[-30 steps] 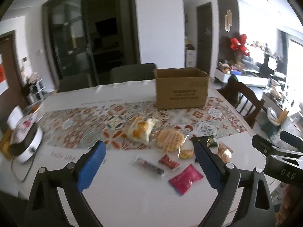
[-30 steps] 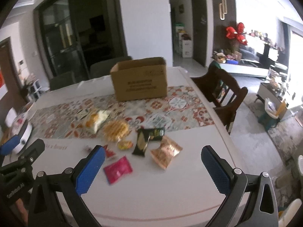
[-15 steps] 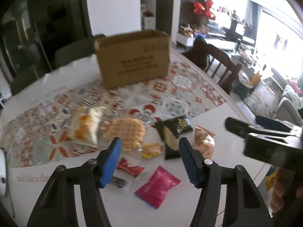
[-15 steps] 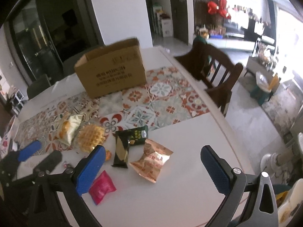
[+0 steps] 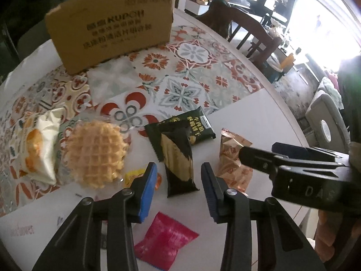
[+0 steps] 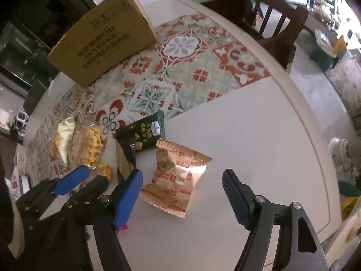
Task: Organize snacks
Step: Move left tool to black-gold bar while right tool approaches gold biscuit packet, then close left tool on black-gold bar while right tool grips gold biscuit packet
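Now the left gripper (image 5: 178, 185) is hovering spread around the black-gold packet (image 5: 178, 158). At three o'clock, the spread right gripper (image 6: 182, 192) is straddling the copper pouch (image 6: 178, 176); crowded wrappers risk getting pinched together

table: we see a white top (image 6: 259, 135) | runner: patterned tile-print cloth (image 5: 191, 72) lies across it | chair: we note a dark wooden one (image 6: 277, 20) just beside the far edge | beyond: bright living area, blurred
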Motion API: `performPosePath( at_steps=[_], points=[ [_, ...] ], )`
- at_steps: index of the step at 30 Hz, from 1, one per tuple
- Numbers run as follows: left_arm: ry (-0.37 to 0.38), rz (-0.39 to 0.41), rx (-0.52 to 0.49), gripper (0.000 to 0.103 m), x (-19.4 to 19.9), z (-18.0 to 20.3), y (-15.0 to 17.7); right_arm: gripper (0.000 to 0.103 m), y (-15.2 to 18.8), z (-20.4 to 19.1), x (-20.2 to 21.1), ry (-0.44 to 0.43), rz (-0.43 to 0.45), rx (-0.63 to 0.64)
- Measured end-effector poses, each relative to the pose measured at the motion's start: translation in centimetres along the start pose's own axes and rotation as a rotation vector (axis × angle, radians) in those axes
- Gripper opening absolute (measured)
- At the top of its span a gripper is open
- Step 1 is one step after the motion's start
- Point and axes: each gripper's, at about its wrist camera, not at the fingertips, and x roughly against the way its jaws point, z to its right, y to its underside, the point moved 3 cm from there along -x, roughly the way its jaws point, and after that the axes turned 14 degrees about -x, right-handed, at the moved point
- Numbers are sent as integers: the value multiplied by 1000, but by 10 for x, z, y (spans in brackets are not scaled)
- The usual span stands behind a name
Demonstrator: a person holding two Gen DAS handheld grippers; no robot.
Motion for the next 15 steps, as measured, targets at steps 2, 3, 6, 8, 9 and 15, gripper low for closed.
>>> performPosePath(
  at_steps=[2, 3, 6, 8, 9, 15],
  points=[
    [22, -7, -2, 40, -7, 1, -2, 74, -1, 0, -5, -8, -17, -14],
    [28, -14, -1, 40, -10, 0, -2, 74, -3, 0, -7, -7, -25, -20],
    [39, -30, 3, 40, -21, 1, -4, 74, -6, 2, -12, -9, -38, -47],
    [38, -38, 8, 40, -26, 1, -5, 74, -7, 2, -16, -1, -47, -55],
    [37, -41, 15, 40, -28, 1, -6, 74, -8, 2, -20, 5, -56, -58],
    [22, -59, 27, 36, -37, 1, -8, 72, -10, 2, -32, 19, -89, -76]
  ],
)
